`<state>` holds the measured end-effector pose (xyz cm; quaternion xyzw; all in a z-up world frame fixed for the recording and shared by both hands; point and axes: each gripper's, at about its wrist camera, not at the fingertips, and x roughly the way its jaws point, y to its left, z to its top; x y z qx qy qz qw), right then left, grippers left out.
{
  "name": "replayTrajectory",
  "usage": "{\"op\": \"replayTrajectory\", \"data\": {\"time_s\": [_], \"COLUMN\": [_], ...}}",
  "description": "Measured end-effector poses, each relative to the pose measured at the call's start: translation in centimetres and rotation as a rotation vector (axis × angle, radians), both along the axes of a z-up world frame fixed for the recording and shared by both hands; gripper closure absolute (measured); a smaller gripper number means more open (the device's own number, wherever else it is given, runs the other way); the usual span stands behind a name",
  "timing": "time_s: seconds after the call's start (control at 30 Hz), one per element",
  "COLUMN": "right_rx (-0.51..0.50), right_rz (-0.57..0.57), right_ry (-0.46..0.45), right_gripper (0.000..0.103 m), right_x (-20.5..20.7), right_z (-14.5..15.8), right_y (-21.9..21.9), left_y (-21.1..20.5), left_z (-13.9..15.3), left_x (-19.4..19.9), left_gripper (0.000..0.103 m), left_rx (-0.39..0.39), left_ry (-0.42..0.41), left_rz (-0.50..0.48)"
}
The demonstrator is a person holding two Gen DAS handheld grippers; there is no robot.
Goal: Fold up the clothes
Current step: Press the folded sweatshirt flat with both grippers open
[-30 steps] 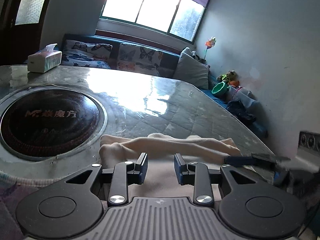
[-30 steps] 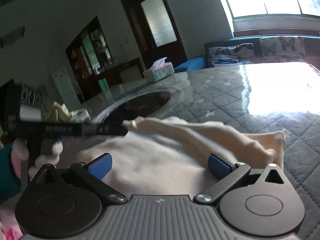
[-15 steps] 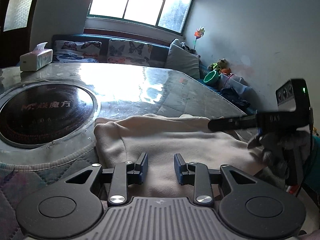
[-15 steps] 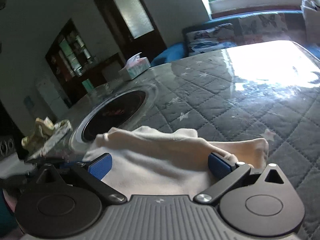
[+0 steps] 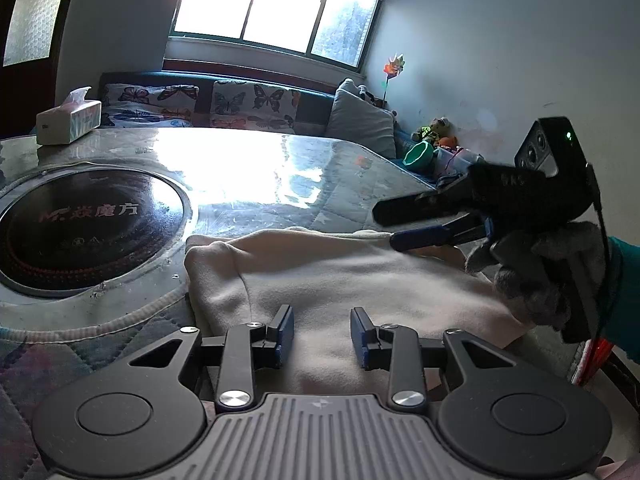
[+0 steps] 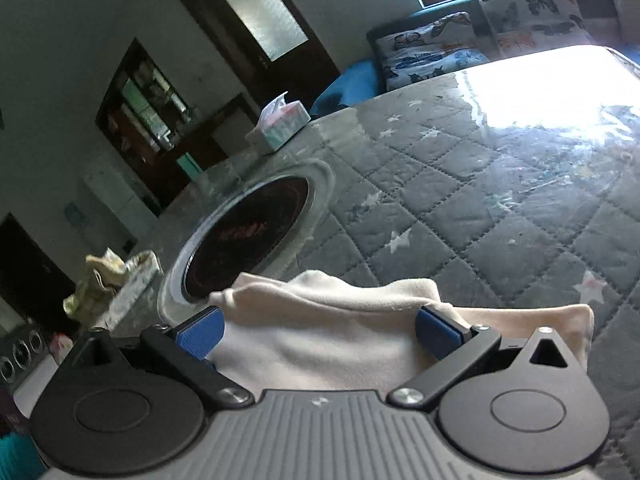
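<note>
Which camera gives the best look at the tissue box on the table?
The left wrist view: the tissue box sits sharp and upright at the table's far left, a tissue sticking up. The right wrist view shows the same box smaller, tilted and slightly blurred beyond the round cooktop.

A tissue box (image 5: 68,117) sits beyond the round black cooktop (image 5: 86,228) on the quilted table (image 6: 500,216).

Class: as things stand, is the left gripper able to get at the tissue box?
Probably not easily. The tissue box sits far across the table, beyond the round black plate, while the left gripper hovers open over the cream garment.
</note>
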<state>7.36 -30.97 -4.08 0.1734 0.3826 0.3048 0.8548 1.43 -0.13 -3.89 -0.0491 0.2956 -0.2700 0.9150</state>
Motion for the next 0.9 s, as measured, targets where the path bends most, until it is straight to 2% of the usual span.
{"op": "replayTrajectory", "data": {"time_s": [0.07,0.13,0.2,0.27,0.37,0.43,0.6,0.73,0.83,0.9], "right_rx": [0.027,0.033,-0.034,-0.102,-0.106,-0.152,-0.433,-0.628,-0.7,-0.72], "right_rz": [-0.01,-0.03,-0.054,-0.086,-0.111,-0.132,-0.201,-0.218,-0.222,-0.222], "right_ry": [-0.041,-0.152,-0.267,-0.331,-0.37,-0.374,-0.362,-0.448,-0.5,-0.502], "right_gripper": [0.0,0.0,0.0,0.0,0.0,0.0,0.0,0.0,0.0,0.0], "right_x": [-0.9,-2.7,-4.8,-6.7,-8.9,-9.7,-11.0,-12.6,-13.4,-13.7], "right_z": [1.0,2.7,4.1,4.9,4.8,4.3,2.3,0.6,-0.4,-1.0], "right_y": [-0.4,-1.0,-1.2,-1.2,-1.7,-1.6,0.8,3.7,5.3,6.0], "left_y": [0.0,-0.1,-0.3,-0.6,-0.9,-1.2,-2.4,-3.8,-4.8,-5.4], "left_z": [0.0,0.1,0.2,0.3,0.6,0.8,1.3,1.5,1.1,0.7], "left_x": [0.0,-0.1,-0.2,-0.3,-0.5,-0.6,-1.5,-2.1,-2.6,-2.8], "left_gripper": [0.068,0.065,0.062,0.061,0.06,0.06,0.059,0.059,0.059,0.059], "left_rx": [0.001,0.002,0.01,0.024,0.028,0.03,0.042,0.074,0.107,0.13], "left_ry": [-0.001,-0.002,-0.006,-0.014,-0.015,-0.018,-0.048,-0.086,-0.105,-0.107], "left_rz": [-0.002,-0.004,-0.011,-0.015,-0.022,-0.025,-0.019,-0.041,-0.064,-0.077]}}
